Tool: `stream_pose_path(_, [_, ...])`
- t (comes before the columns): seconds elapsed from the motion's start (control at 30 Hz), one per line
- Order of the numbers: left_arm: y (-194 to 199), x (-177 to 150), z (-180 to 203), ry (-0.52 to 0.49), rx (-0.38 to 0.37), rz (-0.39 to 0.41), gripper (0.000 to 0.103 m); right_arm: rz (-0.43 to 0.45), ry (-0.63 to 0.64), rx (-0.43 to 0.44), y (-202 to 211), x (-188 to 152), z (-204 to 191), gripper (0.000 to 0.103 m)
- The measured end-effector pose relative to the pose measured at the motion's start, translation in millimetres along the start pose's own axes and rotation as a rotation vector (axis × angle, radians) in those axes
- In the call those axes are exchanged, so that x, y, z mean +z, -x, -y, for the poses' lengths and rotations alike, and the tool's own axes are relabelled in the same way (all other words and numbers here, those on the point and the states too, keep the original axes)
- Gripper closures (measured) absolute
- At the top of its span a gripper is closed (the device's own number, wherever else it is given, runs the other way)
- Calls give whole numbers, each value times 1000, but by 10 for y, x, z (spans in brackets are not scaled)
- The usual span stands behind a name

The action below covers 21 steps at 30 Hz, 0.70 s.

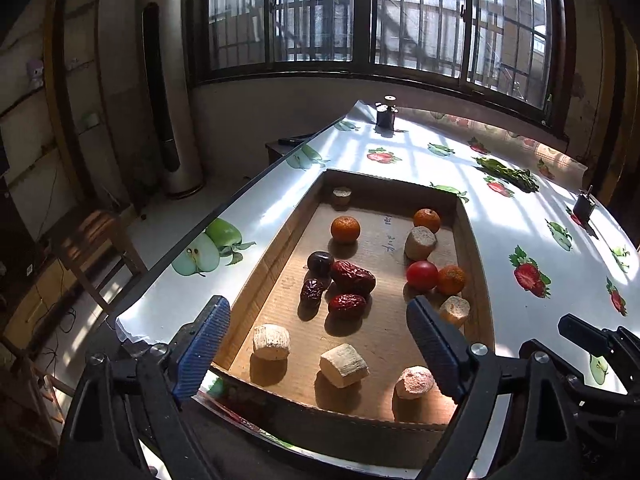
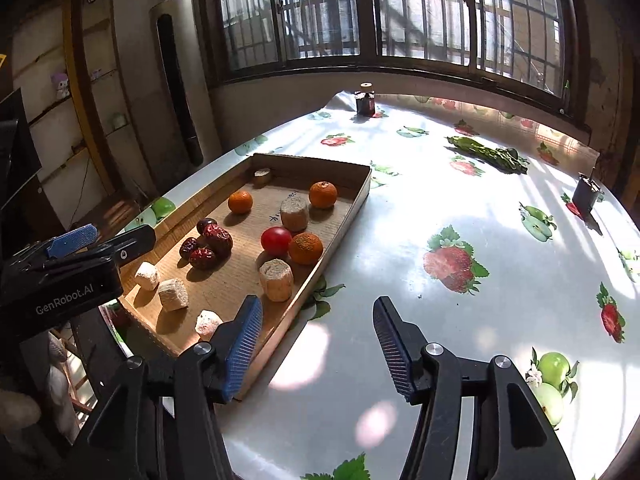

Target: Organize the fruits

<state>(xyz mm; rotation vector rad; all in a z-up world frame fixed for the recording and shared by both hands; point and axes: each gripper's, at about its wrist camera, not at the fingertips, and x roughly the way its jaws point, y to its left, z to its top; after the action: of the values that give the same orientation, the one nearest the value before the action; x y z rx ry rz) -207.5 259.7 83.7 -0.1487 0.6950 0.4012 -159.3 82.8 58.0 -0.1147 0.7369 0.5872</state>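
Note:
A shallow cardboard tray [image 1: 264, 248] [image 2: 344, 220] lies on the table and holds fruit. In it are three mandarins [image 1: 345, 229] [image 2: 240, 202], a red tomato [image 1: 421, 275] [image 2: 276, 239], a cluster of red dates [image 1: 352, 277] [image 2: 217, 238] with a dark plum [image 1: 320, 262], and several pale cut chunks [image 1: 344, 365] [image 2: 276, 280]. My left gripper [image 1: 318, 344] is open and empty, hovering over the tray's near end. My right gripper [image 2: 318, 344] is open and empty over bare tablecloth, right of the tray. The left gripper body [image 2: 72, 268] shows at the left of the right wrist view.
The table has a fruit-print cloth [image 2: 452, 264]. A green leafy bunch [image 2: 488, 154] lies at the far right. A dark jar [image 2: 365, 100] stands at the far edge and a small dark cup [image 2: 585, 196] at the right. A wooden chair [image 1: 96, 248] stands left of the table.

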Motion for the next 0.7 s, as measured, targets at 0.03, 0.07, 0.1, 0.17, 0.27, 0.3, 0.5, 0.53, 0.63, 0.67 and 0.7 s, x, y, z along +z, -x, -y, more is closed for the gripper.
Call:
stream_pose_path(0.03, [-6, -5, 12, -3, 2, -2, 13, -3, -5, 6, -2, -16, 10, 38])
stream_pose_path(0.07, [-13, -7, 28, -7, 2, -5, 13, -6, -9, 8, -12, -25, 11, 37])
stream_pose_path(0.1, [-14, -16, 42, -11, 1, -7, 13, -7, -12, 8, -16, -36, 11, 37])
stream_pose_path(0.17, [-15, -30, 68, -19, 1, -9, 13, -9, -15, 4, -25, -54, 18, 36])
stream_pose_path(0.27, [-22, -42, 103, -28, -4, -13, 13, -14, -22, -2, -44, -70, 33, 35])
stream_pose_path(0.3, [-25, -49, 112, -30, -8, -15, 13, -15, -24, -4, -46, -74, 39, 35])
stream_pose_path(0.5, [-46, -71, 148, -37, -11, -23, 13, -17, -34, -16, -57, -90, 63, 30])
stream_pose_path(0.53, [-46, -73, 150, -37, -11, -24, 13, -17, -34, -18, -64, -92, 65, 30])
stream_pose_path(0.63, [-50, -75, 153, -37, -7, -21, 13, -20, -33, -23, -77, -98, 63, 30])
stream_pose_path(0.67, [-57, -80, 155, -37, -5, -20, 13, -21, -34, -25, -85, -99, 62, 29])
stream_pose_path(0.7, [-67, -81, 156, -37, -5, -20, 13, -23, -34, -26, -91, -102, 62, 29])
